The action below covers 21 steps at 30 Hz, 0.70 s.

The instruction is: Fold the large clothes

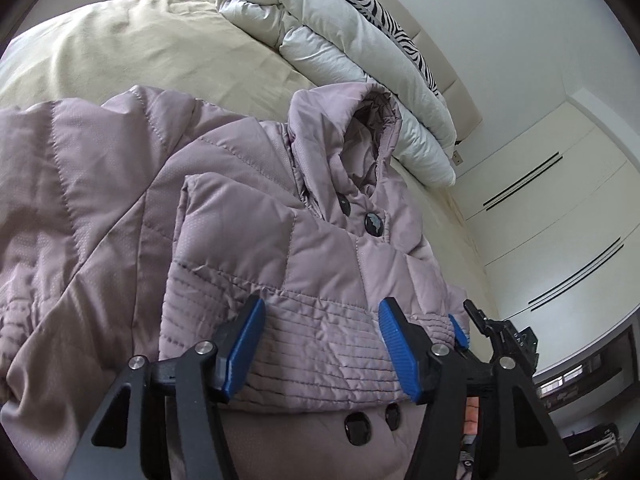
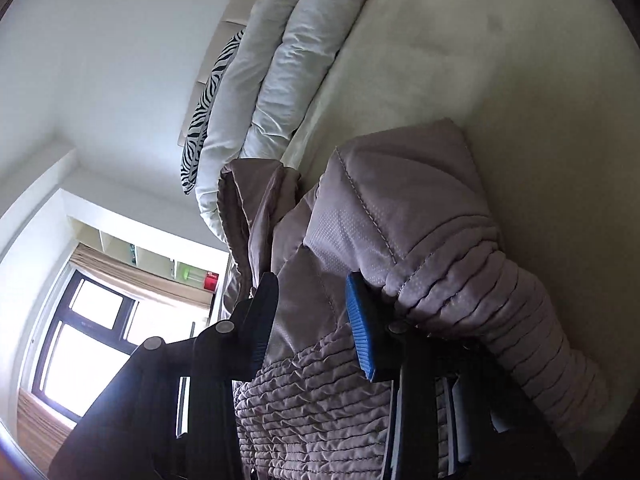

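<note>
Bed with folded duvet far | mauve padded coat lies near, hood far | left hand-held gripper apart over cuff | right hand-held gripper clamped on coat fabric

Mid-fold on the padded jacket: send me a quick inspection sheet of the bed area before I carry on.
Surface: bed, beige sheet, mostly bare beyond the jacket.
Job's things: mauve quilted hooded jacket, partly folded, buttons showing, ribbed hem nearest the tools.
Clutter: folded white duvet; zebra-print pillow against the headboard.
Grippers: left tool open over the hem; right tool has jacket fabric between its pads, grip uncertain.
Cables: nothing seen.
Surroundings: white wardrobe doors; window.
</note>
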Available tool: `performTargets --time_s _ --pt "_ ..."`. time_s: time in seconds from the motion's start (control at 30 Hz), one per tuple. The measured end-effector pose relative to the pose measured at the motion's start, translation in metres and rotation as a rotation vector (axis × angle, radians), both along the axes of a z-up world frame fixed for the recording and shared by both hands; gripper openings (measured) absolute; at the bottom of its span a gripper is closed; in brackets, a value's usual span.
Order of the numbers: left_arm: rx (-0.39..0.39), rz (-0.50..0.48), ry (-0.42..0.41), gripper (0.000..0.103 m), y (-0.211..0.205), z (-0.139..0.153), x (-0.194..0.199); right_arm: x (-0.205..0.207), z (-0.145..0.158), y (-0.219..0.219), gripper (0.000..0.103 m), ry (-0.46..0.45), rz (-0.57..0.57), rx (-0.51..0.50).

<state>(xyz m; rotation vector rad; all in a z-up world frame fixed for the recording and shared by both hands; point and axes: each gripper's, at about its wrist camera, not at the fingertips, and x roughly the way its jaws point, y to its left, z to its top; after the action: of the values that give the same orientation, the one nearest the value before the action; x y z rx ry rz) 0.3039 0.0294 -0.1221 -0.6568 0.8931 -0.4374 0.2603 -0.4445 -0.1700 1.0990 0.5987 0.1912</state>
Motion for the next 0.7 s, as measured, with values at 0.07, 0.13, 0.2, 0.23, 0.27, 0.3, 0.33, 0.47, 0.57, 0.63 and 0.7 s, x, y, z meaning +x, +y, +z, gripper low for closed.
performTargets --time_s 0.07,0.13,0.2,0.23,0.27,0.3,0.33,0.47,0.57,0.63,0.7 --pt "-0.020 0.019 -0.008 0.072 0.015 0.016 -0.018 -0.004 0.018 0.007 0.051 0.029 0.023 -0.078" --pt "-0.035 0.046 -0.066 0.082 0.037 0.038 -0.046 -0.016 0.044 0.020 0.077 0.033 0.029 -0.194" --pt "-0.065 0.100 -0.119 0.094 0.071 0.056 -0.080 -0.036 0.069 0.032 0.086 0.003 0.034 -0.258" --pt "-0.082 0.145 -0.135 0.098 0.092 0.063 -0.099 -0.044 0.078 0.038 0.087 -0.010 0.058 -0.271" --pt "-0.101 0.196 -0.142 0.099 0.114 0.066 -0.119 -0.053 0.086 0.045 0.087 -0.017 0.081 -0.280" --pt "-0.127 0.250 -0.143 0.099 0.137 0.065 -0.141 -0.063 0.094 0.052 0.087 -0.032 0.101 -0.280" --pt "-0.154 0.315 -0.135 0.099 0.161 0.061 -0.164 -0.073 0.101 0.060 0.087 -0.053 0.122 -0.278" --pt "-0.298 0.602 -0.079 0.099 0.259 0.025 -0.255 -0.112 0.125 0.097 0.087 -0.127 0.212 -0.266" --pt "-0.431 0.795 -0.029 0.099 0.314 -0.011 -0.310 -0.136 0.140 0.131 0.087 -0.178 0.306 -0.240" --pt "-0.490 0.886 -0.010 0.097 0.336 -0.028 -0.333 -0.148 0.147 0.155 0.087 -0.181 0.355 -0.233" --pt "-0.527 0.934 -0.013 0.092 0.349 -0.037 -0.340 -0.155 0.155 0.180 0.087 -0.161 0.380 -0.241"
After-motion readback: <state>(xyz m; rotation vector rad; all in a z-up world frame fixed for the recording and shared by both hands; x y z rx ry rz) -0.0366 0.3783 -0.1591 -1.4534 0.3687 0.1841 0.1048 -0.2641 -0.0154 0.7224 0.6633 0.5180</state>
